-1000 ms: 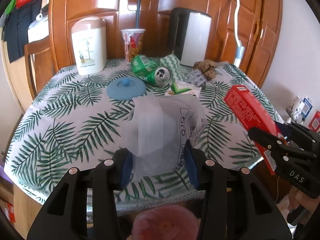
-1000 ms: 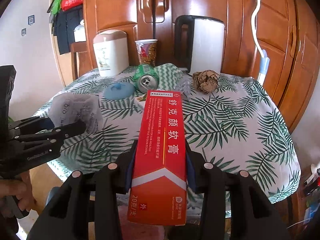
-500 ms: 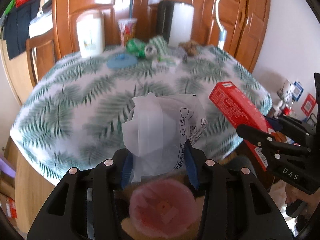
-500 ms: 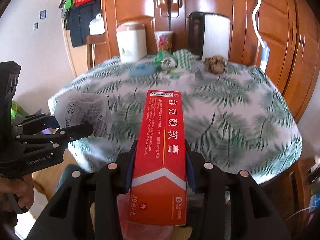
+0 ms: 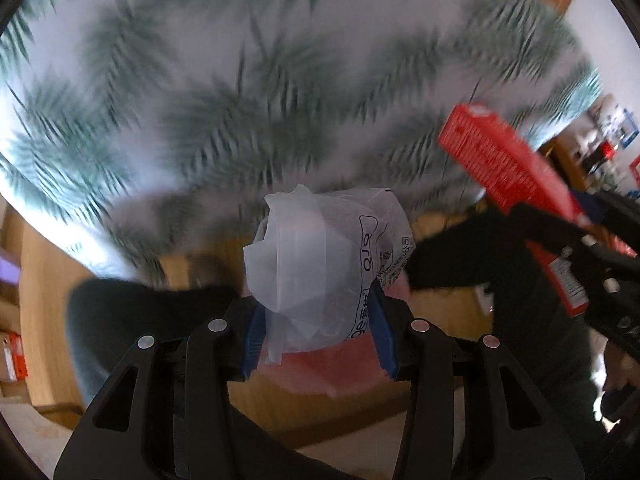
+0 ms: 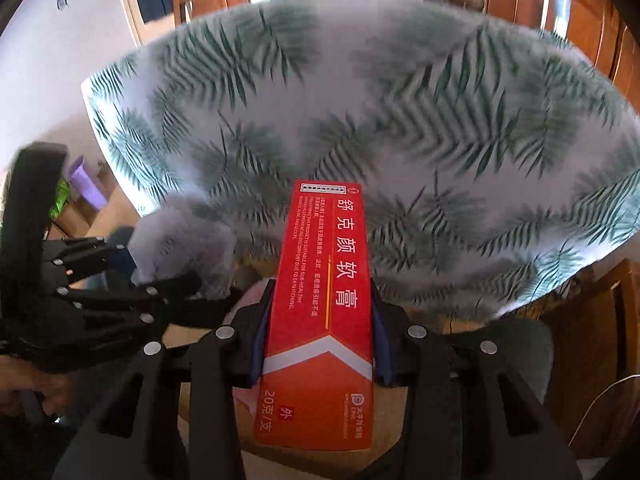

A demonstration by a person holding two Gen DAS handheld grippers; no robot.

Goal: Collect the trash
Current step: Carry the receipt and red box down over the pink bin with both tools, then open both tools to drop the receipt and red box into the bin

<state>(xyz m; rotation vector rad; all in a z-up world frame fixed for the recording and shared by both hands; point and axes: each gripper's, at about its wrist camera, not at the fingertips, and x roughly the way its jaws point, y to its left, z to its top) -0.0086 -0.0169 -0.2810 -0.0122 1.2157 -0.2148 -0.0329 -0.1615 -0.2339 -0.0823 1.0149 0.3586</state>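
The left gripper [image 5: 318, 334] is clamped on a crumpled plastic bag [image 5: 320, 264], thin and see-through white with black print down one side, bunched into a loose lump that stands up between the blue pads [image 5: 252, 336]. The right gripper [image 6: 318, 342] is clamped on a red box [image 6: 324, 304], a long narrow carton with white Chinese characters, a white chevron band and a line of small English print. Both are held off the near edge of the table, in front of and below the overhanging tablecloth [image 6: 400, 112], which is white with green palm leaves and blurred in both views. Under the bag, a pink round shape [image 5: 332, 364] shows over a wooden floor [image 5: 44, 280]. Past the table stand brown wooden cabinets [image 6: 580, 24] and a chair [image 6: 200, 4]. The box lies with its long axis along the fingers, its far end pointing forward and up toward the table; in the left wrist view it slants up to the left.
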